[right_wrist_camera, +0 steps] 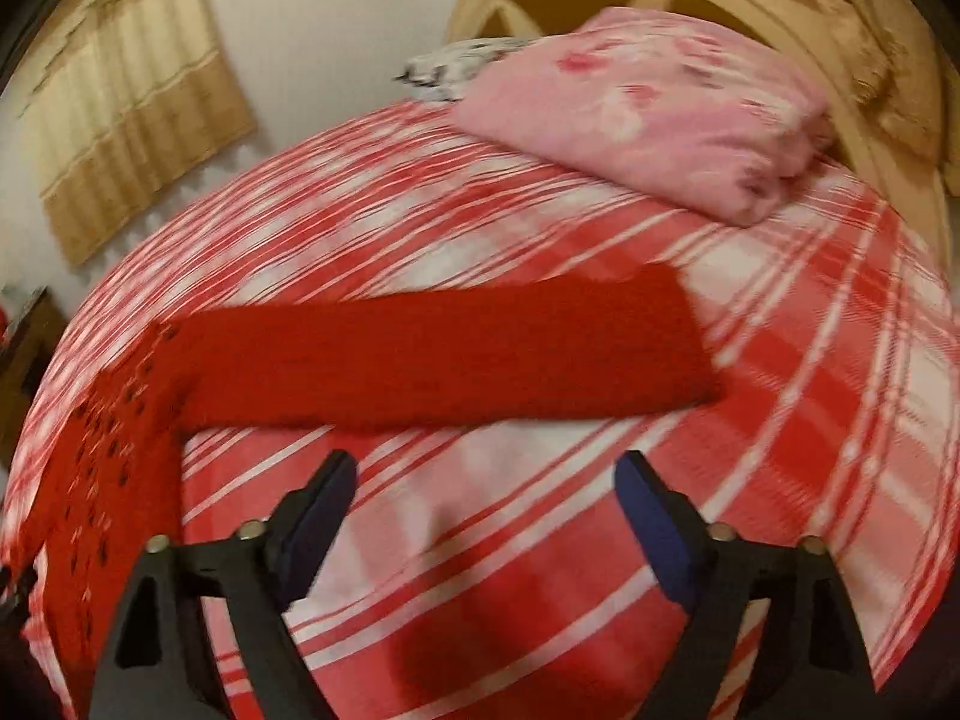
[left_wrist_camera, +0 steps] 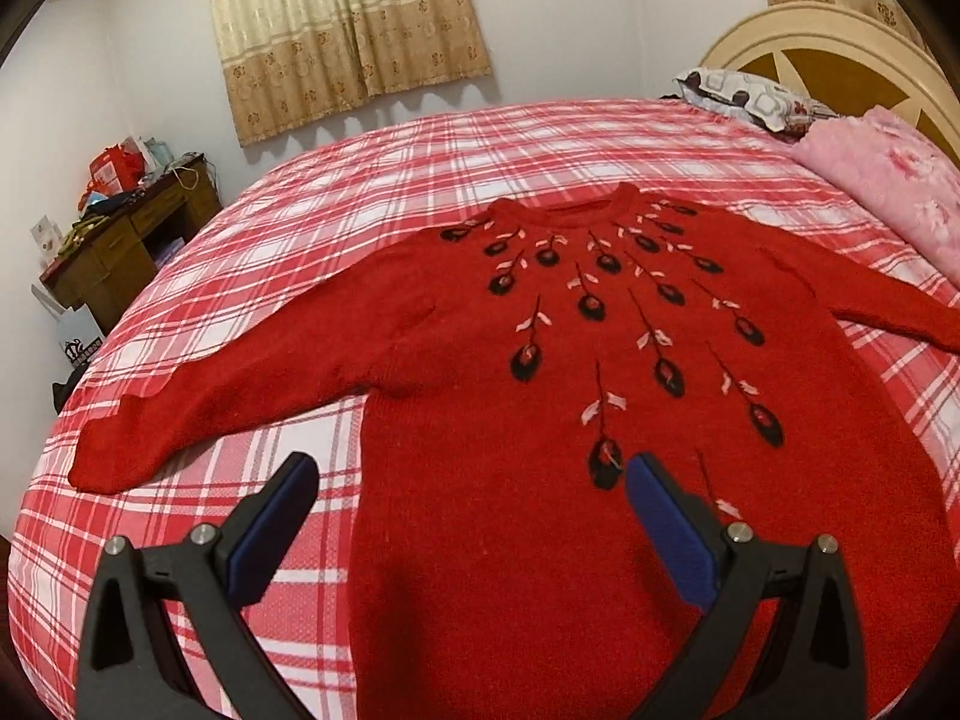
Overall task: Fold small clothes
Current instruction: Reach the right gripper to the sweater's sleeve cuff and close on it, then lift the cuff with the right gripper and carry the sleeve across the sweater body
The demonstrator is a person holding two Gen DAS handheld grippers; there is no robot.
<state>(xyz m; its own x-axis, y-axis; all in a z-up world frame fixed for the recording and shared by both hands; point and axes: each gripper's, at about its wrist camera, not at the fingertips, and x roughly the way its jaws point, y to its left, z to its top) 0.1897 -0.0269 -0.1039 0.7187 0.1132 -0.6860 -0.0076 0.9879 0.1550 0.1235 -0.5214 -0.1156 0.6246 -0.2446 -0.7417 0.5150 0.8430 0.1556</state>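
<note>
A red knit sweater (left_wrist_camera: 600, 408) with black and pink leaf embroidery lies flat, front up, on the bed, both sleeves spread out to the sides. My left gripper (left_wrist_camera: 471, 480) is open and empty, hovering over the sweater's lower left body near its side edge. In the right wrist view, which is blurred, the sweater's right sleeve (right_wrist_camera: 456, 354) stretches across the bed, cuff to the right, with the embroidered body at the far left. My right gripper (right_wrist_camera: 486, 474) is open and empty, just short of that sleeve, over bare bedspread.
The bed is covered by a red and white plaid spread (left_wrist_camera: 288, 240). A folded pink blanket (right_wrist_camera: 654, 114) and a patterned pillow (left_wrist_camera: 744, 96) lie by the wooden headboard (left_wrist_camera: 840, 54). A cluttered brown desk (left_wrist_camera: 120, 240) stands at the far left under curtains.
</note>
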